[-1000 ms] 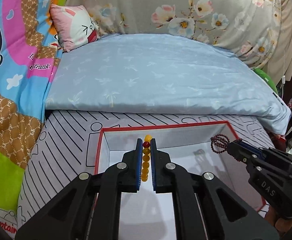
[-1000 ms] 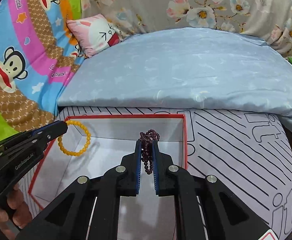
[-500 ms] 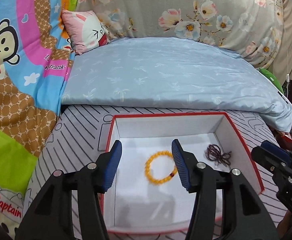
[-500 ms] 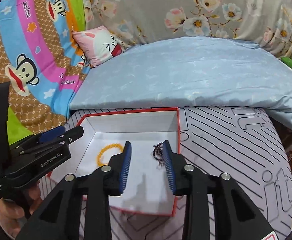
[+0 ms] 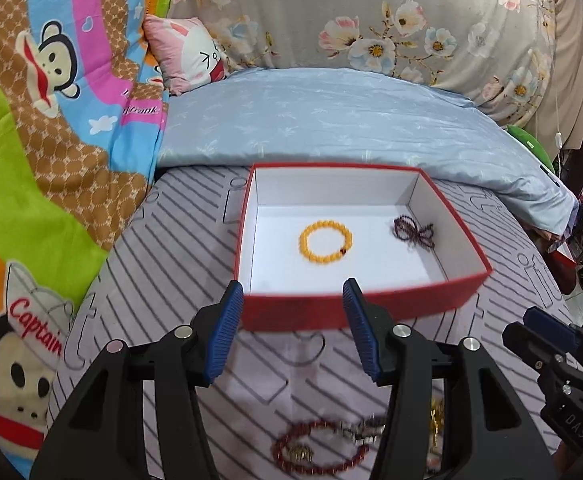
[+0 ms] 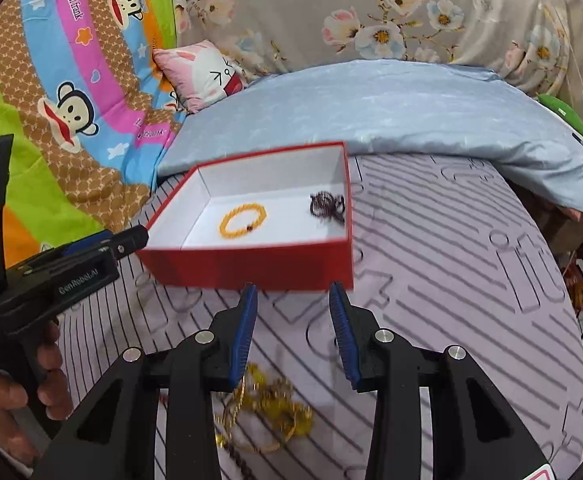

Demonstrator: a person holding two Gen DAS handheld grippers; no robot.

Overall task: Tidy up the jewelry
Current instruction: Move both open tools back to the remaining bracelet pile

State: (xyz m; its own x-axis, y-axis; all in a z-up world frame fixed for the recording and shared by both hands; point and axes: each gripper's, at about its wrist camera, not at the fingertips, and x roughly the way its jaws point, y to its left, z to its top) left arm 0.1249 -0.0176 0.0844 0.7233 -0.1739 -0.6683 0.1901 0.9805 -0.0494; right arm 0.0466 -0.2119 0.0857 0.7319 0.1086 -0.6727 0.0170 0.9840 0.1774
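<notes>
Left gripper (image 5: pixel 293 300): held level before the red box (image 5: pixel 355 314), jaws spread wide, nothing gripped.
Right gripper (image 6: pixel 293 302): likewise held, jaws wide, nothing gripped.

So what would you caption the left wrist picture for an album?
Open left gripper facing a red box holding a yellow bead bracelet and dark bead strand; more jewelry waits on the striped cloth.

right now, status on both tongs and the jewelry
Left tongs open, empty. Right tongs open, empty. Yellow bracelet and dark beads in red box. Gold jewelry on bed, nothing blocking.
</notes>
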